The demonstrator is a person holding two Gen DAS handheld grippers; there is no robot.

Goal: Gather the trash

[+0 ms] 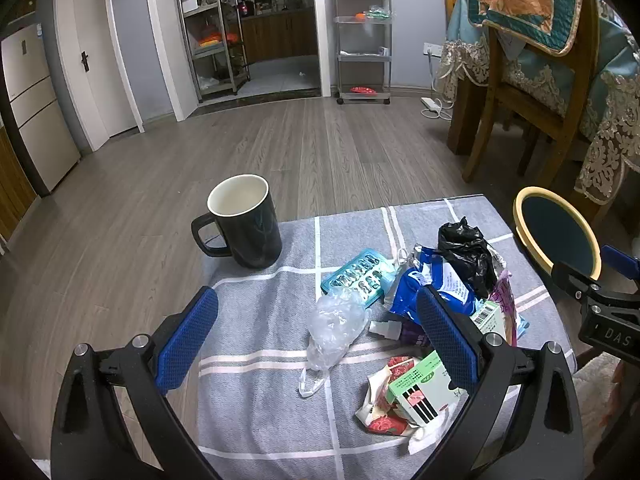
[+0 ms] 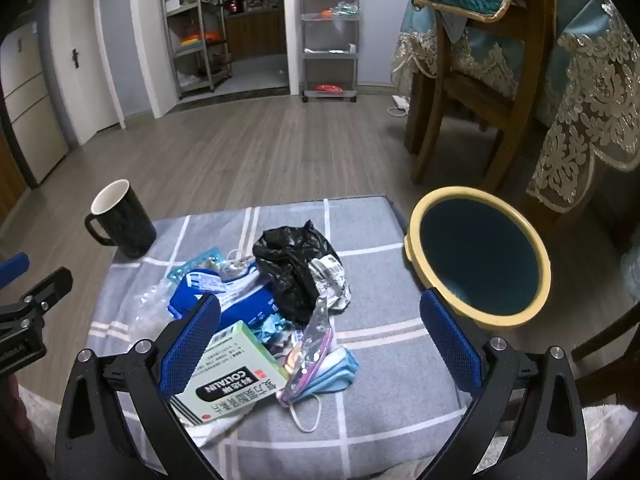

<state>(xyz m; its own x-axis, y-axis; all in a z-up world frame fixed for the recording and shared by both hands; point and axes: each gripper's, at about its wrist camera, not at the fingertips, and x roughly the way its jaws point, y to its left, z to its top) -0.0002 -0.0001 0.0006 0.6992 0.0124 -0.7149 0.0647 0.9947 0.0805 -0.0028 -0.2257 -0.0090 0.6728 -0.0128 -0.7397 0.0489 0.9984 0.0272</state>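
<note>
Green-and-white, a medicine box (image 1: 422,390) is seen among trash on the grey checked cloth (image 1: 260,320) beneath the wide-open, empty left gripper (image 1: 316,336), while "COLTALIN" is read on it beside the equally open, empty right gripper (image 2: 320,340).

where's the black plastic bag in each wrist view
Left wrist: black plastic bag right of centre, atop the trash pile.
Right wrist: black plastic bag near centre, at the pile's far end.
Shared landmark: black mug, left of the bag in both.
</note>
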